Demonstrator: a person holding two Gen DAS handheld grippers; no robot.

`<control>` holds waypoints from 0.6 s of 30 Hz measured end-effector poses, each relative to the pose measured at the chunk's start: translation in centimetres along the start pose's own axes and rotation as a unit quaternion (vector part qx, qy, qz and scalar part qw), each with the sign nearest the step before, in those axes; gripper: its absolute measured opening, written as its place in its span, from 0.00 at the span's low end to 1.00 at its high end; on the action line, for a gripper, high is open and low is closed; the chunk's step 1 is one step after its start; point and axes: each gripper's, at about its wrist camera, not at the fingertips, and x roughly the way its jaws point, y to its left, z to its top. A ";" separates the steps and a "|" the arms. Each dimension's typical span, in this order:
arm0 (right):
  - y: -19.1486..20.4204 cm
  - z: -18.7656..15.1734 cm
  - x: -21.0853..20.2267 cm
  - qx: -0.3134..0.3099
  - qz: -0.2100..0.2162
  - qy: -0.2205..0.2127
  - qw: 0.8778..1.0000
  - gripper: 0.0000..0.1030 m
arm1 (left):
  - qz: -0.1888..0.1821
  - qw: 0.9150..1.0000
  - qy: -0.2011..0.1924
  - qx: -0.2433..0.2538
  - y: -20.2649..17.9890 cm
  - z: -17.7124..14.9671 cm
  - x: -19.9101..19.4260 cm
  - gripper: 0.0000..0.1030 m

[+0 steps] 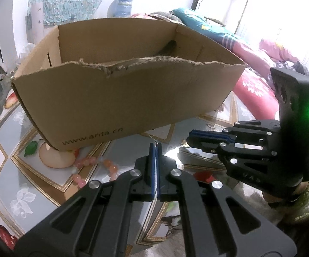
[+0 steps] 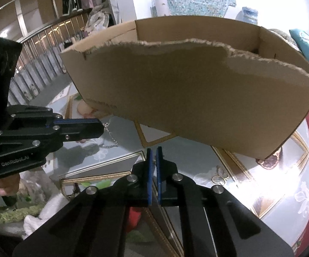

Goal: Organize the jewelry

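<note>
My left gripper is shut on a thin silver chain, which pokes out at its tips. In the right wrist view the left gripper comes in from the left, and the chain hangs from it down onto the patterned table. My right gripper is shut to a narrow slit, and I see nothing clearly between its pads. In the left wrist view the right gripper sits just right of the left one. A pink bead bracelet lies on the table in front of the open cardboard box.
The box has a torn front rim and stands right behind both grippers. A bed with a pink quilt borders the table on the right. A railing runs at the far left. A hand holds the left gripper.
</note>
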 end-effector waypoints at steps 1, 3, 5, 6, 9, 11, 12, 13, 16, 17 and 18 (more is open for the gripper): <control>0.0 0.0 -0.4 0.000 0.000 -0.004 1.000 0.04 | 0.001 1.000 -0.002 0.001 -0.1 0.0 -0.2 0.00; 0.1 0.1 -1.2 0.001 0.001 -0.013 1.000 0.04 | 0.002 1.000 -0.009 0.004 -0.5 0.2 -0.9 0.00; 0.0 0.2 -2.4 0.002 0.002 -0.025 1.000 0.04 | 0.001 1.000 -0.017 0.007 -0.8 0.4 -1.6 0.00; 0.0 0.4 -2.9 0.003 0.003 -0.032 0.999 0.04 | 0.000 1.000 -0.022 0.009 -0.9 0.5 -2.1 0.00; -0.2 1.1 -5.1 0.004 0.008 -0.058 0.998 0.04 | -0.006 0.999 -0.043 0.019 -1.6 1.4 -3.8 0.00; -0.5 1.9 -6.5 0.007 0.016 -0.076 0.997 0.04 | -0.017 0.998 -0.061 0.023 -2.0 2.6 -5.2 0.00; -0.7 2.4 -7.1 0.008 0.020 -0.086 0.996 0.04 | -0.020 0.997 -0.069 0.025 -2.1 3.1 -5.8 0.00; -0.7 3.1 -7.7 0.009 0.024 -0.096 0.995 0.04 | -0.023 0.996 -0.081 0.029 -2.2 3.8 -6.6 0.00; -1.4 5.4 -9.0 0.013 0.044 -0.124 0.991 0.04 | -0.030 0.994 -0.103 0.035 -2.0 6.0 -7.9 0.00; -1.8 6.1 -9.3 0.016 0.050 -0.130 0.990 0.04 | -0.034 0.993 -0.108 0.036 -2.0 6.7 -8.1 0.00; -2.3 6.9 -9.4 0.019 0.056 -0.133 0.989 0.04 | -0.037 0.992 -0.111 0.037 -1.8 7.6 -8.1 0.00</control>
